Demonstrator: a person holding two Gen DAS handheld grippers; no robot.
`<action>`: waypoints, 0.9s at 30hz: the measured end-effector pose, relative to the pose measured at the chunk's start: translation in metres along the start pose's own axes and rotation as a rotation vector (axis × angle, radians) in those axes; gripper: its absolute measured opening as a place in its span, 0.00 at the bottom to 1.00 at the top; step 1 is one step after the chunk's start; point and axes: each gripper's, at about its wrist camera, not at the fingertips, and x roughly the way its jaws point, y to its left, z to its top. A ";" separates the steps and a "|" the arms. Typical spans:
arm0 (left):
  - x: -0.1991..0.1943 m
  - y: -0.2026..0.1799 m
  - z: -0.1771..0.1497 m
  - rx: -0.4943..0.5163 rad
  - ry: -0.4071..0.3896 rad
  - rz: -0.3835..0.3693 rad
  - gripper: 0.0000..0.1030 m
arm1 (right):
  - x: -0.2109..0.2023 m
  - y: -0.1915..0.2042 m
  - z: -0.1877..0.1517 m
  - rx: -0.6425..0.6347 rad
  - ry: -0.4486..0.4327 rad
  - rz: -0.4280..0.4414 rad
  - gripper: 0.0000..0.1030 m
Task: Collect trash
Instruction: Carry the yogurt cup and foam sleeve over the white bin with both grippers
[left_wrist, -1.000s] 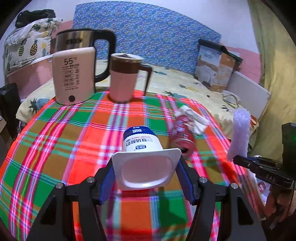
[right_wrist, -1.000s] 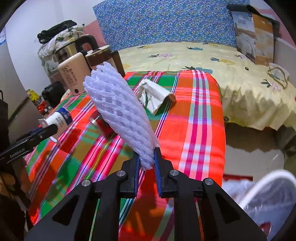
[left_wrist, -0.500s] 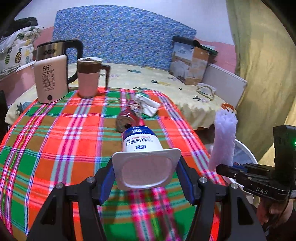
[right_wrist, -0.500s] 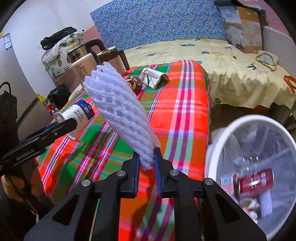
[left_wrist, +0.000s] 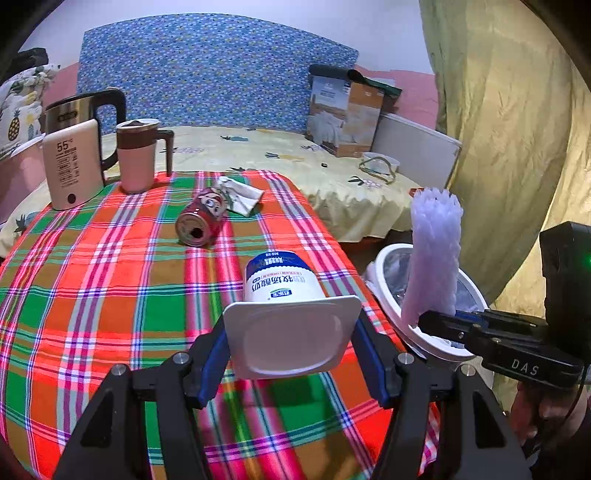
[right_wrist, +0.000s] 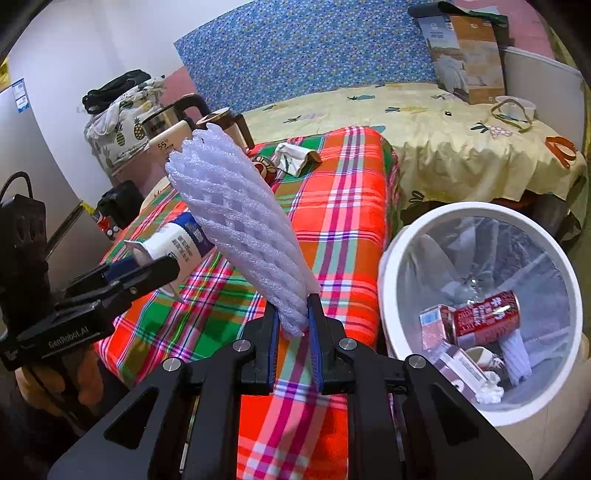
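Left gripper (left_wrist: 291, 354) clamped on a yogurt cup (left_wrist: 284, 295) held over the checked tablecloth (left_wrist: 92, 280); right gripper (right_wrist: 293, 328) pinched tight on the foot of a white foam net (right_wrist: 236, 221), just beside the white bin (right_wrist: 402, 240) at the table's corner. Carrying step, by the look of it, with both pieces up and neither yet over the bin's mouth. Next: bring each over the opening and spread the jaws, then back for the red can (left_wrist: 201, 221) and the crumpled wrapper (left_wrist: 242, 194) lying on the cloth.
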 end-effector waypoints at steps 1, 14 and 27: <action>0.001 -0.002 0.000 0.003 0.001 -0.004 0.62 | -0.001 -0.001 -0.001 0.004 -0.002 -0.003 0.16; 0.011 -0.037 0.003 0.051 0.012 -0.049 0.62 | -0.017 -0.031 -0.010 0.062 -0.034 -0.044 0.16; 0.041 -0.083 0.011 0.116 0.044 -0.122 0.62 | -0.030 -0.069 -0.017 0.148 -0.050 -0.111 0.16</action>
